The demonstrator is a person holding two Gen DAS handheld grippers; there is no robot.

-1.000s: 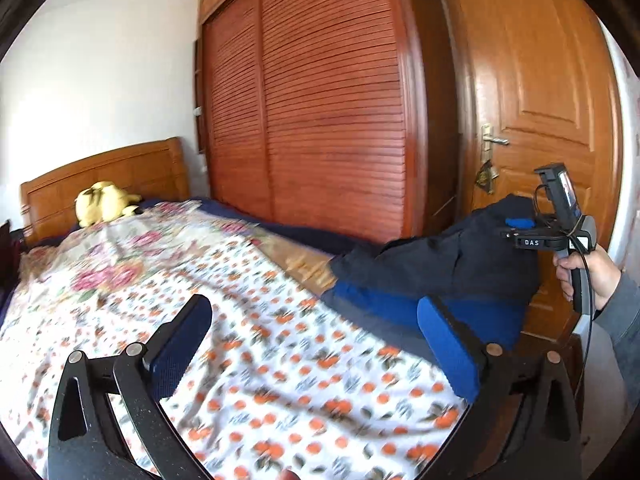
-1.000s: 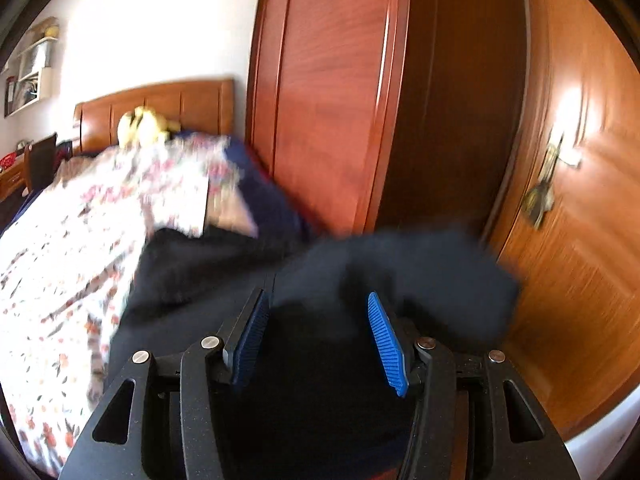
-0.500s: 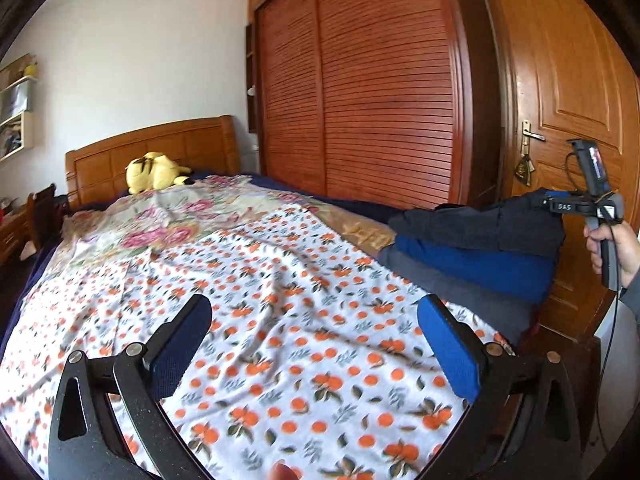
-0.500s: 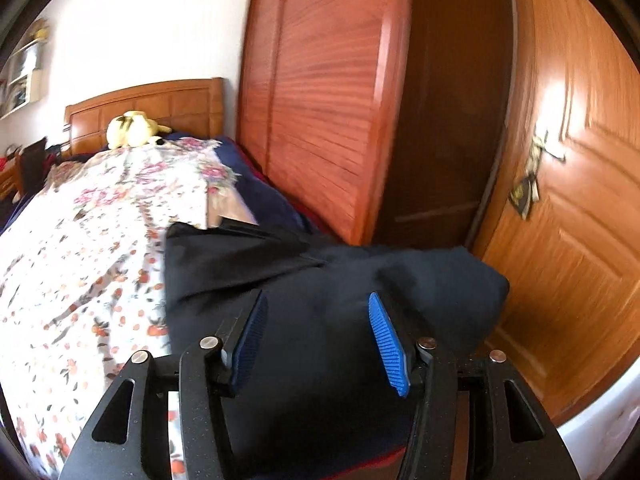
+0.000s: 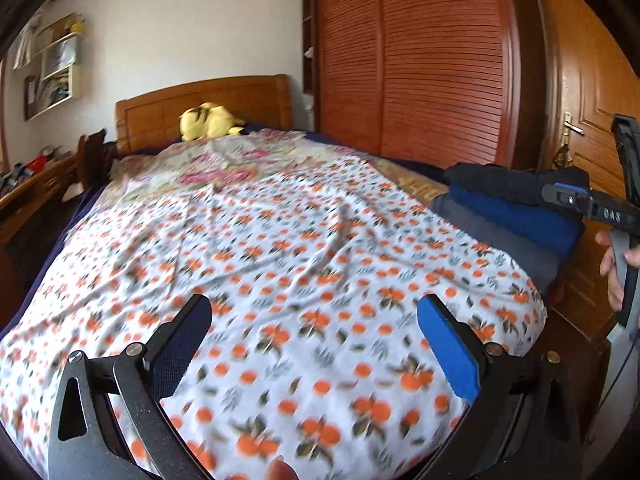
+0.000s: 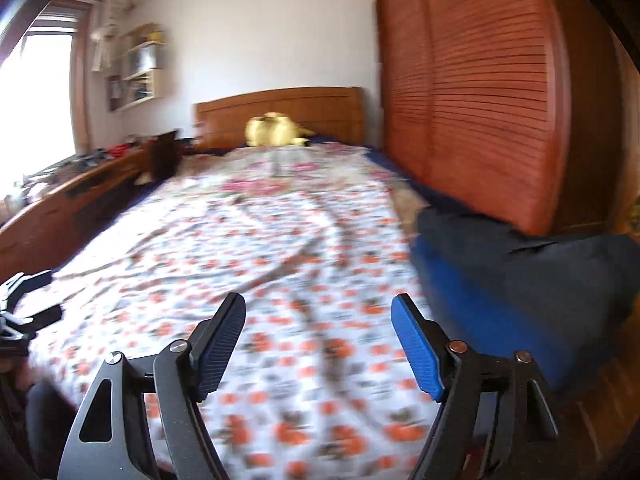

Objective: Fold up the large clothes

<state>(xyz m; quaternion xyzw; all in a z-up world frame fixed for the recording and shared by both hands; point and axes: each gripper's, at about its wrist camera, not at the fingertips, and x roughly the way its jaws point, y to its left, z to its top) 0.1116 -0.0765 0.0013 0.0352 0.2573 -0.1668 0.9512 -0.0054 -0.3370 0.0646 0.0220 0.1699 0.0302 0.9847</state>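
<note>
Both claws stand empty: the left claw (image 5: 314,348) wide, the right claw (image 6: 318,344) opening. The folded dark garment (image 6: 520,248) tops the pile at right; judged next, another garment needs fetching.

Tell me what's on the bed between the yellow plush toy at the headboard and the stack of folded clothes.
Only bedding: the yellow plush toy and the stack of folded clothes are separated by bare floral sheet, nothing lying on it. Both wrist views show it.
</note>
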